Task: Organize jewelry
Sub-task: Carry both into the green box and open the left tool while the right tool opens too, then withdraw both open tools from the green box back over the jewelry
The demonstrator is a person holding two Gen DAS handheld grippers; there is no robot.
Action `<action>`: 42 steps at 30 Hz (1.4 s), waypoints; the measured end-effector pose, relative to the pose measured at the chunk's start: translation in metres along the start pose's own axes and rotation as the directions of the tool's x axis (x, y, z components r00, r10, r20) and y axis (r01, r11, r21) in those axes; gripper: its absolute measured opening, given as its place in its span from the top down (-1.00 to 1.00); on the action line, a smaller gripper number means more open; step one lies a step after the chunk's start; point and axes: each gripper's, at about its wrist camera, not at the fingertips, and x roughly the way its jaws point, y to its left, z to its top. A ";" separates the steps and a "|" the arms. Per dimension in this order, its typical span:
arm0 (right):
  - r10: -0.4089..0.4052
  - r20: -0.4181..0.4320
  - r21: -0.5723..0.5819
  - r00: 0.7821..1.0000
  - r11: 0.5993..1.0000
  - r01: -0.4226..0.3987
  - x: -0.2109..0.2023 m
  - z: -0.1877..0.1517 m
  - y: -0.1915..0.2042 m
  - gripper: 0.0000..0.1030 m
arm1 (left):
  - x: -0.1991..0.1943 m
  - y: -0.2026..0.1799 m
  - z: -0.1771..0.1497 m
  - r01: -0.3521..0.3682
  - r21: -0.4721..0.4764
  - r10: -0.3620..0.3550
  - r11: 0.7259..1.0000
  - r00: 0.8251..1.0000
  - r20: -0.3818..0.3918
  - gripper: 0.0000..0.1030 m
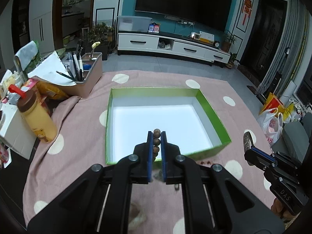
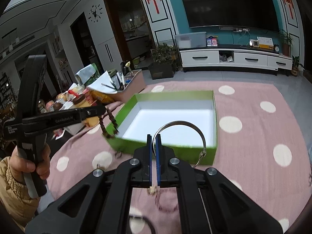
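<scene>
The left gripper (image 1: 156, 136) was clamped narrow on a wooden bead bracelet (image 1: 156, 136), its loop drooping over the near-left corner of the green box (image 2: 167, 151). It looked light and limp, best pinched across a few beads. The right gripper (image 2: 154, 142) pinched the rim of a silver bangle (image 2: 180, 124), stiff and probably slippery, above the box's near wall.

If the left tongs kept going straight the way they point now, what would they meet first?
Most likely the white floor of the green box: the left tongs, shut on the bead bracelet, point over its near wall into the open interior. Depth is unclear.
</scene>
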 end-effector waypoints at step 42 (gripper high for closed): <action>-0.156 -0.067 0.130 0.985 0.978 0.164 0.018 -0.016 -0.004 -0.52 | 0.016 -0.011 -0.017 -0.081 0.073 0.085 0.994 0.995 -0.050 -0.96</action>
